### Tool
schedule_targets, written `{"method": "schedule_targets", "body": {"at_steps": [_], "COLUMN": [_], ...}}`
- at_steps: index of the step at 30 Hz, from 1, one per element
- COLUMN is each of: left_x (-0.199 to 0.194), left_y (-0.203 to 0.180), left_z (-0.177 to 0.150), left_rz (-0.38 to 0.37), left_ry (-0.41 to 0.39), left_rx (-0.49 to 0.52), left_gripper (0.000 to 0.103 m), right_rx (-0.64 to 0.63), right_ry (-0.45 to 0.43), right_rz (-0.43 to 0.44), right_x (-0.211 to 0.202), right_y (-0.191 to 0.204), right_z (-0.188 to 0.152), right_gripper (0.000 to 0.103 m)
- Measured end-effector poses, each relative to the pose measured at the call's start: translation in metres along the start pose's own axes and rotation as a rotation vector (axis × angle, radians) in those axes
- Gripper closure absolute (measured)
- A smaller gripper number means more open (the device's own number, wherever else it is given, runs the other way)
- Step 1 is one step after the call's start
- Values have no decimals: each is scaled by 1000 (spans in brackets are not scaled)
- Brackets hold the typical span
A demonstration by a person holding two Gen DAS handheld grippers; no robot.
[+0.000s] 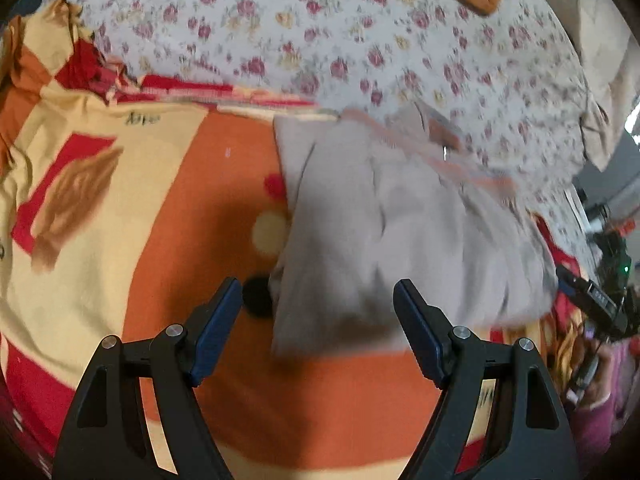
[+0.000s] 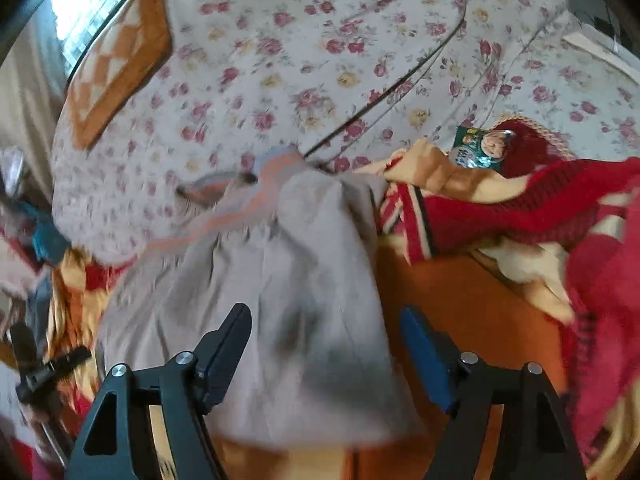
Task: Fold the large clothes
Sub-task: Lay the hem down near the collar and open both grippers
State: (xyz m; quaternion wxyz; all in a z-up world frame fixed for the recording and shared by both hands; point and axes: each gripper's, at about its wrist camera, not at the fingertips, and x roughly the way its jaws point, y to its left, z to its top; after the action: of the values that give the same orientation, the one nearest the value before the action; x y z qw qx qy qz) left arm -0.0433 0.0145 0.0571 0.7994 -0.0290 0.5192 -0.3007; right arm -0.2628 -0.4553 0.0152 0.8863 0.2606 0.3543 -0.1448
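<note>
Your right gripper (image 2: pixel 326 344), jaws wide and empty, hangs directly over the grey garment (image 2: pixel 280 280); its long axis runs away from you.

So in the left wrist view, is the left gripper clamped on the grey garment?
No: the left gripper stands open above the grey garment, its fingers apart and nothing pinched between them.

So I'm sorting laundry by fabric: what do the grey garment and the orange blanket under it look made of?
Grey garment: thin woven cloth, probably cotton, matte, falling in soft creases. Orange blanket: thick fleece or plush, its printed surface slightly fuzzy; blur leaves this uncertain.
</note>
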Motion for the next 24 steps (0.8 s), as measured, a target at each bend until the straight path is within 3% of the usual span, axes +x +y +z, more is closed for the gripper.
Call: {"method": "schedule_targets", "body": {"at_steps": [6, 7, 8, 9, 11, 15, 18, 22, 24], "left_x": [28, 30, 33, 35, 27, 6, 23, 11, -7], "left_y": [6, 2, -3, -5, -3, 1, 27, 32, 27], "left_z": [-15, -14, -10, -7, 3, 6, -4, -13, -12], "left_rz": [-69, -50, -8, 8, -7, 56, 155, 108, 101], "left_ry": [65, 53, 55, 73, 82, 21, 63, 7, -27], "left_rx": [-7, 17, 59, 71, 53, 111, 27, -8, -10], "left_gripper": [26, 33, 68, 87, 92, 97, 100, 100, 100], "right_rx": [-8, -5, -11, -22, -55, -97, -84, -93, -62], "right_ry": [60, 76, 96, 106, 90, 14, 50, 90, 64], "right_rz": [15, 16, 14, 3, -20, -51, -97, -141, -134], "right_x": [12, 19, 26, 29, 23, -11, 0, 19, 8], "right_y": [1, 1, 4, 7, 15, 16, 6, 6, 5], "right_z": [-30, -32, -35, -34, -29, -19, -26, -41, -38], "right_gripper": [30, 47, 75, 85, 94, 94, 94, 94, 80]}}
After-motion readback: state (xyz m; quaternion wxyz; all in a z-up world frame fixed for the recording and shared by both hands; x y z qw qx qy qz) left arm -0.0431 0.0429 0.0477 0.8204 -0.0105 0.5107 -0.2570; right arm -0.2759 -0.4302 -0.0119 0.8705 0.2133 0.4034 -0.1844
